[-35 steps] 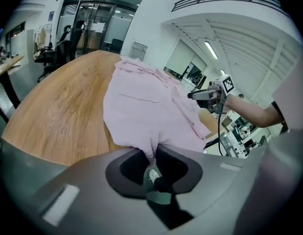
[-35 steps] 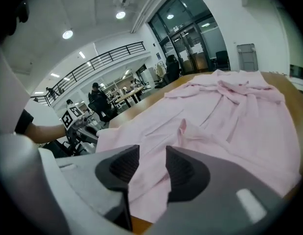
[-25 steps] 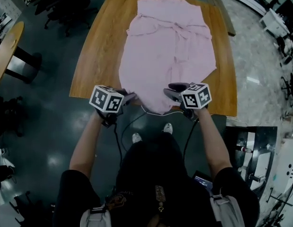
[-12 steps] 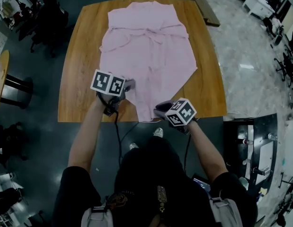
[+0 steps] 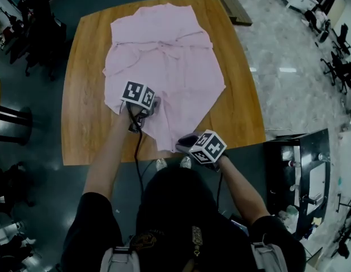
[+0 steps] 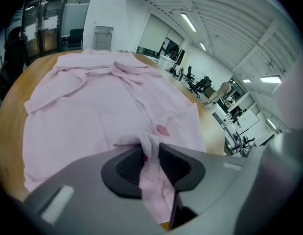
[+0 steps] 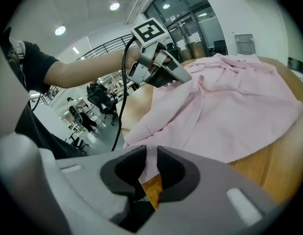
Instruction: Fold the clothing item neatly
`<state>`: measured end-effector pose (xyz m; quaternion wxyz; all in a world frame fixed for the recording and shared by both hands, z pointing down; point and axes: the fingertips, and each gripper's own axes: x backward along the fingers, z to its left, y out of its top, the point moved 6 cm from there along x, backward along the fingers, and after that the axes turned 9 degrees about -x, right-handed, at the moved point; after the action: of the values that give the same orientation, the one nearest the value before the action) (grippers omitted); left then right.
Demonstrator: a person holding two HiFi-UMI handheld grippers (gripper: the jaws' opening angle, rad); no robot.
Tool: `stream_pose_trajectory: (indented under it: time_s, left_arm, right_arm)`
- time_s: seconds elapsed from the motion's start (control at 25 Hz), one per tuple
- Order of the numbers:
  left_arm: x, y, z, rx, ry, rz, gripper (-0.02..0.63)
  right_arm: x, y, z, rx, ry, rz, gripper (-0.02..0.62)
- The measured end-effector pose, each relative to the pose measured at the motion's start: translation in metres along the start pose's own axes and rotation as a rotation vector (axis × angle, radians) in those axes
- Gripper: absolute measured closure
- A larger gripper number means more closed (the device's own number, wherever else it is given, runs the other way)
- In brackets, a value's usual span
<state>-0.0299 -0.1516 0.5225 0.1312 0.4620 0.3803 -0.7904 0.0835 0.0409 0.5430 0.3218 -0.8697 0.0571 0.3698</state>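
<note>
Pink garment (image 5: 169,67) is lying spread on the wooden table (image 5: 79,135), its hem reaching the table's near edge. Left gripper (image 6: 150,155), jaws just easing wider, is pinching bunched fabric nearer the table's middle. Right gripper (image 7: 150,160), jaws just closing, is clamping the hem at the near edge, likely so the 2 can lift 1 fold.

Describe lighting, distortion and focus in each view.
Head view: dim and bluish, fisheye bows the brown wooden table, glare spots on the glossy grey floor. Left gripper view: bright, black vignette corners, long ceiling light strips blown out, pink cloth garment evenly lit and sharp. Right gripper view: same vignette, round ceiling lamp flares, nearest foreground soft.
</note>
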Motion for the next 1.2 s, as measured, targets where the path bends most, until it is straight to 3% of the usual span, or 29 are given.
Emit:
stream_pose_trajectory:
  time_s: [0.2, 0.32, 0.52, 0.68, 0.8, 0.92, 1.2]
  left_arm:
    - [-0.008, 0.004, -0.011, -0.035, -0.187, -0.052, 0.358]
    - [0.012, 0.003, -0.011, -0.094, -0.219, -0.086, 0.316]
    - [0.049, -0.011, 0.01, -0.146, -0.18, -0.096, 0.319]
    - [0.054, -0.022, 0.006, -0.19, -0.221, -0.082, 0.443]
    - [0.036, -0.018, -0.005, -0.211, -0.242, -0.067, 0.485]
    - [0.009, -0.008, -0.004, -0.213, -0.196, -0.026, 0.495]
    - [-0.036, 0.003, 0.006, -0.211, -0.169, 0.033, 0.512]
  right_arm:
    - [-0.003, -0.006, -0.006, -0.023, -0.001, 0.013, 0.525]
    - [0.005, -0.003, -0.012, -0.034, 0.008, 0.029, 0.525]
    - [0.034, 0.021, -0.025, -0.046, -0.041, -0.031, 0.525]
    - [0.032, 0.065, -0.035, 0.01, -0.099, -0.08, 0.525]
    - [0.019, 0.103, -0.048, 0.051, -0.155, -0.114, 0.525]
    - [-0.001, 0.13, -0.072, 0.052, -0.249, -0.105, 0.525]
    - [-0.028, 0.134, -0.109, 0.01, -0.298, -0.064, 0.525]
